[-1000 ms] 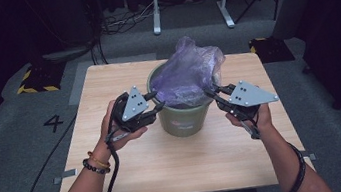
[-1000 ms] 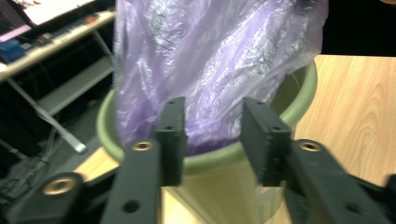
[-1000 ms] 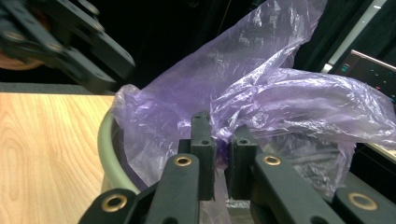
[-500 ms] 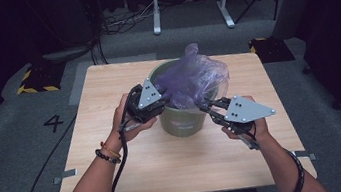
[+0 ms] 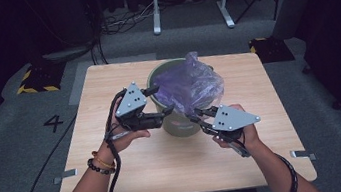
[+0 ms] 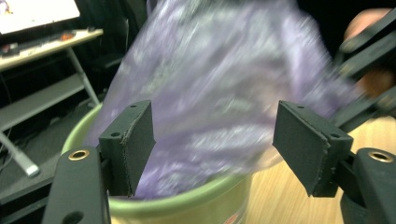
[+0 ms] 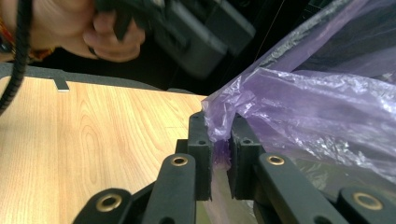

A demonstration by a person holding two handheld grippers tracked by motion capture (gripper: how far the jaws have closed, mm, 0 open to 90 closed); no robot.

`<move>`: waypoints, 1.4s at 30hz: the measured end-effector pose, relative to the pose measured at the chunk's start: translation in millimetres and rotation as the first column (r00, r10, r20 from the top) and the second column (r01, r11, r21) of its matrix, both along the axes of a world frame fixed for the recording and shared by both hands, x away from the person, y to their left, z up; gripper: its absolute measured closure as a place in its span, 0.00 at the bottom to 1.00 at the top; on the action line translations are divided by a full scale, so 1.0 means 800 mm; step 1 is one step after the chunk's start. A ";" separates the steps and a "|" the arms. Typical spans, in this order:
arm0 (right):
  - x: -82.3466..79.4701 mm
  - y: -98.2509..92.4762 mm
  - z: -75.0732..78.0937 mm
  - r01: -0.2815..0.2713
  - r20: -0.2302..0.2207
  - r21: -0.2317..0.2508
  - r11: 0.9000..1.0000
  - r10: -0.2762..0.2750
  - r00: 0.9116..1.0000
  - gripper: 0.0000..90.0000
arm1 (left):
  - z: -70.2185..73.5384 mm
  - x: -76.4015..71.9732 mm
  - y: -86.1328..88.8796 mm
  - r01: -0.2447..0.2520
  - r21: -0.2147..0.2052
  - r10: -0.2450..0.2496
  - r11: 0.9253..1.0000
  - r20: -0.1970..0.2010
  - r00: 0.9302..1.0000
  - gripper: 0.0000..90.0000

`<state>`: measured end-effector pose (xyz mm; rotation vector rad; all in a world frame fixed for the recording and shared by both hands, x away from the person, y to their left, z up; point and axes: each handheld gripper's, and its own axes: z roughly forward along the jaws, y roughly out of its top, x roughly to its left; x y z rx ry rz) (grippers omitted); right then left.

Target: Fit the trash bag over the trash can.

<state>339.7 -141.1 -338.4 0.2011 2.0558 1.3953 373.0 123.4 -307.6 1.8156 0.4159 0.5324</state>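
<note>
High view: a green bin (image 5: 182, 124) stands near the middle of a wooden table (image 5: 119, 174), and every place below is given from that bin.
Bin contents: a purple plastic bag (image 5: 190, 85) sits in the bin's mouth, its crumpled upper part billowing above the rim and leaning toward the bin's right side.
Bag interior: cannot be told, since the film is bunched and folded over.
Left gripper (image 5: 159, 100): held level at the bin's left rim, one jaw above the rim and one against the outer wall.
Left gripper state: jaws have just been opening and stand wide apart; in the left gripper view (image 6: 212, 140) the bag lies between the pads, and neither pad presses on it.
Right gripper (image 5: 197, 117): at the bin's front right, just below the rim.
Right gripper state: jaws nearly together, pinching a gathered edge of the bag; the right gripper view (image 7: 219, 154) shows the purple film caught between the two pads.
Bag edge: drawn outward over the bin's front rim toward the right gripper.
Table around bin: bare wood.
</note>
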 end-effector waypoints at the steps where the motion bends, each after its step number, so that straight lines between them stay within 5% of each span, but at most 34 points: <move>1: -0.001 0.001 -0.001 0.000 0.000 0.000 1.000 0.000 1.000 0.91 | 0.005 -0.004 -0.002 0.018 -0.012 -0.018 1.000 -0.012 1.000 0.32; 5: -0.006 0.008 -0.008 -0.011 -0.006 -0.010 1.000 0.011 1.000 0.90 | 0.014 -0.015 -0.015 0.063 -0.022 -0.064 0.998 -0.031 0.998 0.29; 10: -0.006 0.015 -0.019 -0.023 -0.020 -0.037 0.999 0.023 1.000 0.89 | 0.011 -0.016 -0.035 0.040 0.023 -0.039 0.999 -0.034 0.999 0.29; 16: -0.009 0.018 -0.029 -0.017 -0.022 -0.054 0.998 0.015 1.000 0.88 | -0.002 -0.008 -0.044 -0.050 0.075 0.050 0.996 -0.007 0.999 0.58; 23: -0.013 0.012 -0.037 -0.005 -0.030 -0.061 0.998 0.003 1.000 0.81 | -0.013 -0.007 -0.033 -0.054 0.086 0.050 0.995 0.045 0.998 0.95; 30: -0.020 -0.024 -0.028 0.060 -0.048 0.042 0.997 -0.058 0.997 0.63 | -0.024 -0.011 -0.010 -0.025 0.060 0.023 0.998 0.038 0.999 0.98; 37: -0.011 -0.053 -0.014 0.134 -0.081 0.155 0.979 -0.123 0.989 0.52 | -0.040 -0.010 0.006 -0.017 0.029 0.016 0.999 0.006 1.000 0.97; 42: 0.008 -0.050 -0.011 0.156 -0.087 0.138 0.978 -0.145 0.986 0.50 | -0.050 -0.008 0.014 -0.023 0.029 0.023 0.999 -0.002 1.000 0.97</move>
